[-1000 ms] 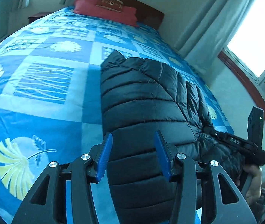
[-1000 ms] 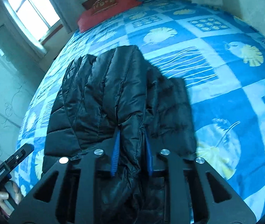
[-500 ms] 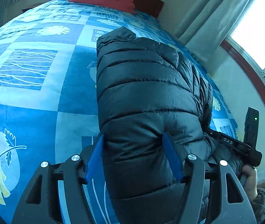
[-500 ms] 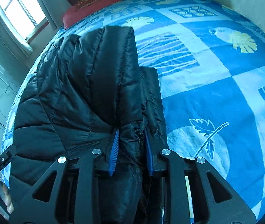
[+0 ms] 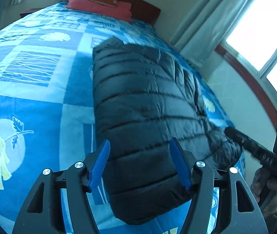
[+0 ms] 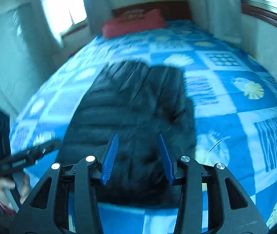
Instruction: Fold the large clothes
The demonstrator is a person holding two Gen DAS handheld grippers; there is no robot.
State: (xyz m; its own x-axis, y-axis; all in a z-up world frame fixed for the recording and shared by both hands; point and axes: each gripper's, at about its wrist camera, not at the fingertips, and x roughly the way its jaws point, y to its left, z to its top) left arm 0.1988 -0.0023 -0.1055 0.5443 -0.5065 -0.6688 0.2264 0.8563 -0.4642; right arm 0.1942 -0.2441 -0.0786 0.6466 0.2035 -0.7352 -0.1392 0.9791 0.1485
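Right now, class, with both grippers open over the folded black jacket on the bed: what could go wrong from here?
1. The puffy jacket lies free between the open fingers of the left gripper; its thick layers may spring apart.
2. Its near end sits close to the edge of the bedspread, so it may slide off.
3. The right gripper view is motion-blurred; a fast move may snag the fabric.

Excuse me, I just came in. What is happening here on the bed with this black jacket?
A person holds a two-finger tool in each hand and is folding a black puffer jacket on a bed with a blue patterned bedspread. The jacket lies folded into a long, narrow bundle. Both the left tool and the right tool are open, with the jacket's near end in front of them; neither is gripping it. The right wrist view is blurred. A red pillow lies at the head of the bed.
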